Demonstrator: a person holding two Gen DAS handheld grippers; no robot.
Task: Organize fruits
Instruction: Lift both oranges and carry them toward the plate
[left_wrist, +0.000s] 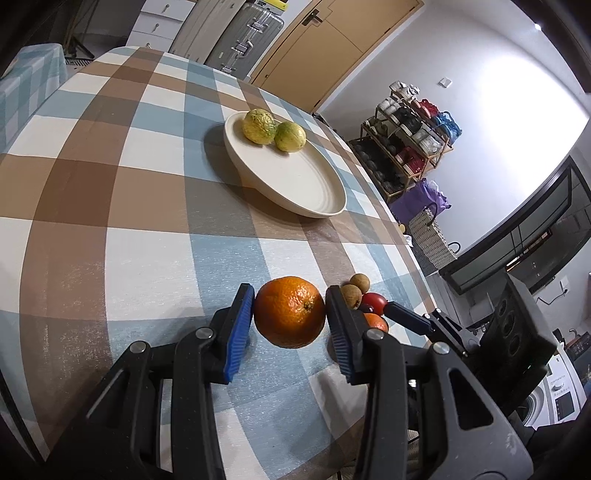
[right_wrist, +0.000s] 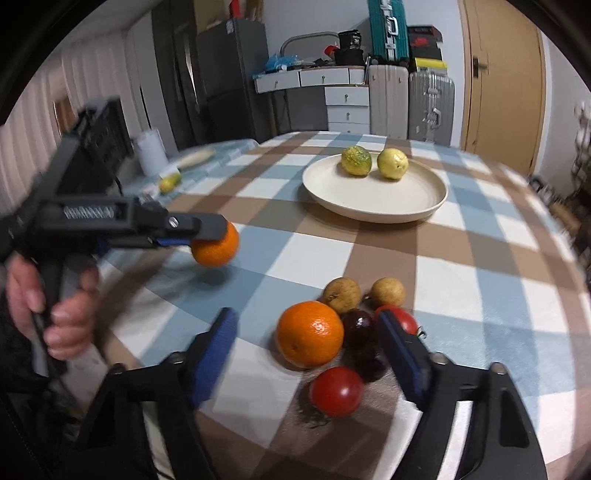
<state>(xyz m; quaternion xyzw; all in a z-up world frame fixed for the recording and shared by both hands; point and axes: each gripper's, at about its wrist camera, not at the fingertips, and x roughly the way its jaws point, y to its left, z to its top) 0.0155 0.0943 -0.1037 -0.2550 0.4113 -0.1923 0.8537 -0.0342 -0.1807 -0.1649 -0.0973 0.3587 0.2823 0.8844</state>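
Left wrist view: the left hand-held gripper (left_wrist: 290, 317) clamps an orange (left_wrist: 289, 312) between its blue pads, lifted clear of the checked counter (left_wrist: 129, 206). Ahead on the counter, a cream plate (left_wrist: 295, 184) carries two yellow-green fruits (left_wrist: 273, 131). Right wrist view: the right hand-held gripper (right_wrist: 306, 354) hangs with its jaws apart and holds nothing; a second orange (right_wrist: 309, 334) lies between the pads, untouched. Two red tomatoes (right_wrist: 336, 391), dark cherries (right_wrist: 357, 326) and two small brown fruits (right_wrist: 341, 293) cluster beside it.
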